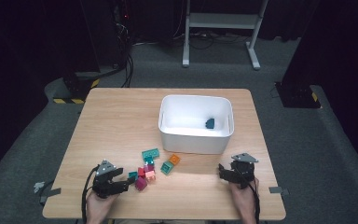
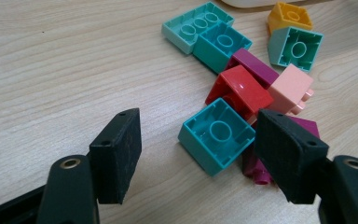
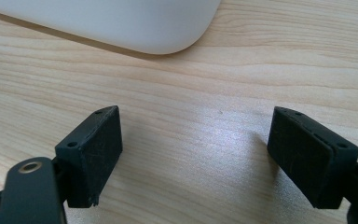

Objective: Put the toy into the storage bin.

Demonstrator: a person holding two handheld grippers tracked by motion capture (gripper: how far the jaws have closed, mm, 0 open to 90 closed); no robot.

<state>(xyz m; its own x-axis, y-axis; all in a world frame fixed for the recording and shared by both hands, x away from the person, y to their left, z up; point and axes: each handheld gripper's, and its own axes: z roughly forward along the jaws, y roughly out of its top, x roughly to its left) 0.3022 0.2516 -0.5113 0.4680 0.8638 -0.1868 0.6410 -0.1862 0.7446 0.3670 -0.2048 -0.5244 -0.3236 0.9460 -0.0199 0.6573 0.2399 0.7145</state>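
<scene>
My left tongs (image 2: pixel 198 144) sit near the front left corner of the bench (image 1: pixel 116 112), low over the wood, with the jaws standing wide apart and nothing pressed between the pads. Just ahead of them, lying partly in the gap but touching neither pad as far as I can see, is a teal block (image 2: pixel 216 134) turned hollow side up. The right-hand pad hides part of a magenta block (image 2: pixel 256 168) that lies beside it, so I cannot say for sure whether that pad brushes it.

Behind the teal block the pile runs on toward the middle of the bench: a red block (image 2: pixel 240 91) tilted on edge, a purple one (image 2: pixel 254 65) behind that, and a pink block (image 2: pixel 291 88) just to their right. Farther back lie a long light-teal brick (image 2: pixel 191 25) and a square teal one (image 2: pixel 221 44) touching it. An orange block (image 2: pixel 289 16) and a green-teal block (image 2: pixel 296 46) lie nearest the white tub (image 1: pixel 196 137), which stands right of the bench's middle with one dark teal piece (image 1: pixel 209 122) inside.

My right tongs (image 3: pixel 196 158) rest near the front right corner of the bench, jaws spread wide over bare wood and holding nothing, with the tub's rounded corner ahead of them.
</scene>
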